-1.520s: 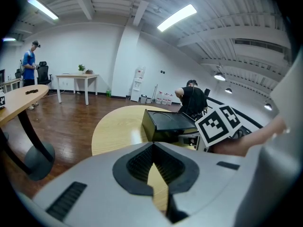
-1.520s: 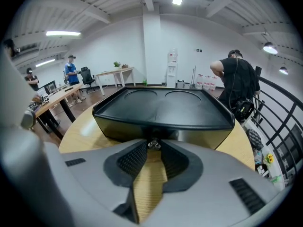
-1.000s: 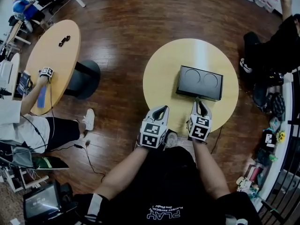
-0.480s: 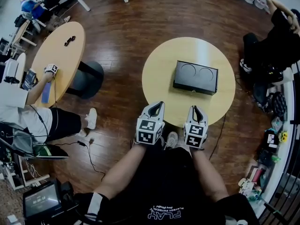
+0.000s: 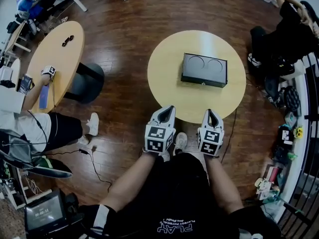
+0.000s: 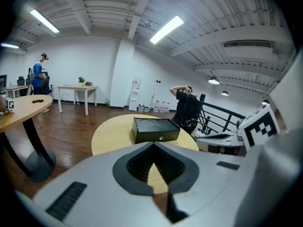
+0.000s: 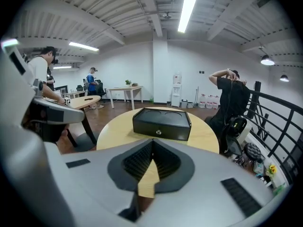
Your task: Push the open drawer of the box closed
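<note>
Two round tables (image 5: 169, 96) stand on dark, seemingly wooden floor (image 5: 129, 29); white walls (image 6: 90, 65), strip lights (image 7: 186, 11) overhead.

Bright, even light from ceiling strip lights (image 7: 182, 13); fisheye edges curve and darken

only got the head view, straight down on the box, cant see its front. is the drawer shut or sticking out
observer: In the right gripper view the drawer sits flush with the front of the box; nothing juts out.
operator: is there a handle on it
observer: Yes, a small round knob in the middle of the drawer front.
operator: left jaws holding anything
observer: No. The left gripper has its jaws together with nothing between them.
operator: and the right
observer: The right gripper is also closed and empty, with the box straight ahead of its tips and apart from them.
</note>
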Available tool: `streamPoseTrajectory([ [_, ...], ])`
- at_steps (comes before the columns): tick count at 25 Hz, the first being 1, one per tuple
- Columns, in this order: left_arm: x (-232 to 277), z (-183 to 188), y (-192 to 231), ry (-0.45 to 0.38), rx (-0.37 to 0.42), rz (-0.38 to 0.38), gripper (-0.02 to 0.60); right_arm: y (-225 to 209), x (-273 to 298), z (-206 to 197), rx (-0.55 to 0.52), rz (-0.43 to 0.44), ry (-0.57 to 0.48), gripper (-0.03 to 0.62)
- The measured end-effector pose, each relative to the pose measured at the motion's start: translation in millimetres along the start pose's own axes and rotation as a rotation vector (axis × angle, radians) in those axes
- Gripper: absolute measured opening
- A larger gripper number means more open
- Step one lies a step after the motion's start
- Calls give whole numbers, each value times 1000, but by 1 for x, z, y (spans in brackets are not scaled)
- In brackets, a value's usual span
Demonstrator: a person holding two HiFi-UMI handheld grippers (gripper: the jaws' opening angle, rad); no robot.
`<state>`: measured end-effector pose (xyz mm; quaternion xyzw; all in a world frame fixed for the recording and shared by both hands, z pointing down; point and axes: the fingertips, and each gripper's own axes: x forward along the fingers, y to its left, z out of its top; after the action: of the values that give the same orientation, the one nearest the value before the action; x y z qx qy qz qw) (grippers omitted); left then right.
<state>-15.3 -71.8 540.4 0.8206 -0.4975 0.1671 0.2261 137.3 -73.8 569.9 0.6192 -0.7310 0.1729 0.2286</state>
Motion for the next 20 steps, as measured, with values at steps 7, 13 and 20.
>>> streamPoseTrajectory([
  [7, -53, -27, -7, -37, -36, -59, -3, 44, -47, -10, -21, -10, -56, 6],
  [13, -100, -47, -9, -83, -25, -75, -3, 73, -104, -43, -9, -18, -67, 6],
  [20, -134, -63, -34, -84, 14, -109, -3, 90, -146, -68, 9, -9, -43, 6],
])
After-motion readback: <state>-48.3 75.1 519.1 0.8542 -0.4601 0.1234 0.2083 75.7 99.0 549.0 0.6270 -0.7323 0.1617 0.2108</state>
